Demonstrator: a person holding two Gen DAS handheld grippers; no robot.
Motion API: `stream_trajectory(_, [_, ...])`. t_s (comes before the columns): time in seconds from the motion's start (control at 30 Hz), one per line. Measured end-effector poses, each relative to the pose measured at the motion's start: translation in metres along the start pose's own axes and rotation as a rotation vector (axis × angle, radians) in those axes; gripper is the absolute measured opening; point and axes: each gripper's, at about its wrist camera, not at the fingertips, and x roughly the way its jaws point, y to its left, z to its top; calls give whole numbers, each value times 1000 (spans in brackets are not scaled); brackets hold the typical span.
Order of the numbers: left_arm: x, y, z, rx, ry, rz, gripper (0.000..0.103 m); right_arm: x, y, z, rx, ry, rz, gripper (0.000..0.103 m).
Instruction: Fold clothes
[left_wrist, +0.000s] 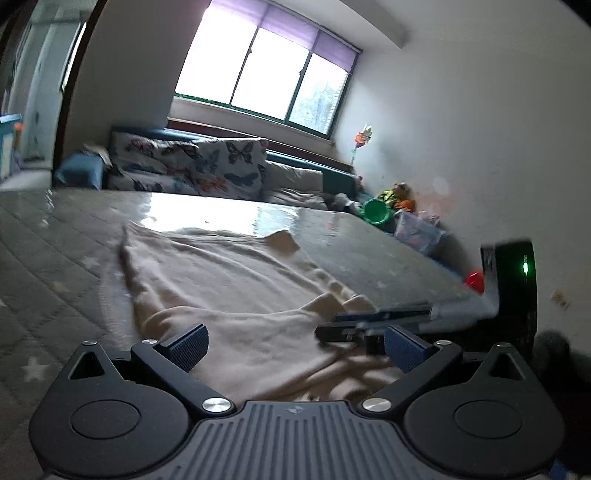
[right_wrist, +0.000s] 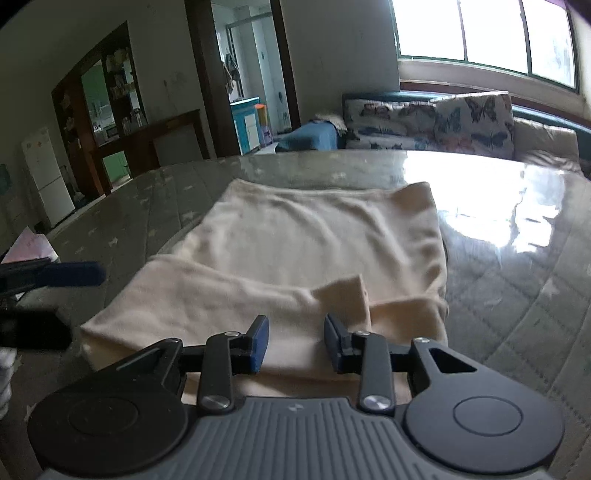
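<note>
On the bed (right_wrist: 517, 295) lies the cream garment (right_wrist: 314, 236), one edge folded over; more folds seem left. Both the left claw (left_wrist: 295, 347) and right claw (right_wrist: 295, 343) are spread, gripping nothing.

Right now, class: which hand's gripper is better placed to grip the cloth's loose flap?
Right. The right gripper sits open just before the flap; the left gripper is beside the cloth.
</note>
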Motion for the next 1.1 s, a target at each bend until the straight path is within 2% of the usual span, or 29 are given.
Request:
stream_trajectory(0.17, [24, 24, 12, -95, 55, -32, 103, -3, -1, 0, -13, -2, 17, 38])
stream_trajectory(0.37, [46, 50, 11, -187, 114, 19, 103, -1, -2, -1, -28, -2, 15, 40])
stream_trajectory(0.57, [35, 45, 11, -131, 94, 43, 103, -5, -2, 0, -33, -6, 25, 41])
stream_trajectory(0.67, [34, 43, 17, -135, 65, 28, 103, -5, -2, 2, -30, -17, 28, 42])
stream_trajectory(0.8, [53, 49, 17, -143, 109, 73, 103, 1, -3, 1, -23, -7, 24, 43])
stream_trajectory(0.9, [52, 54, 18, -152, 101, 73, 103, -2, -3, 0, -29, -5, 24, 43])
stream_trajectory(1.1, [34, 34, 19, -53, 63, 74, 103, -12, 5, -2, -73, -16, 31, 56])
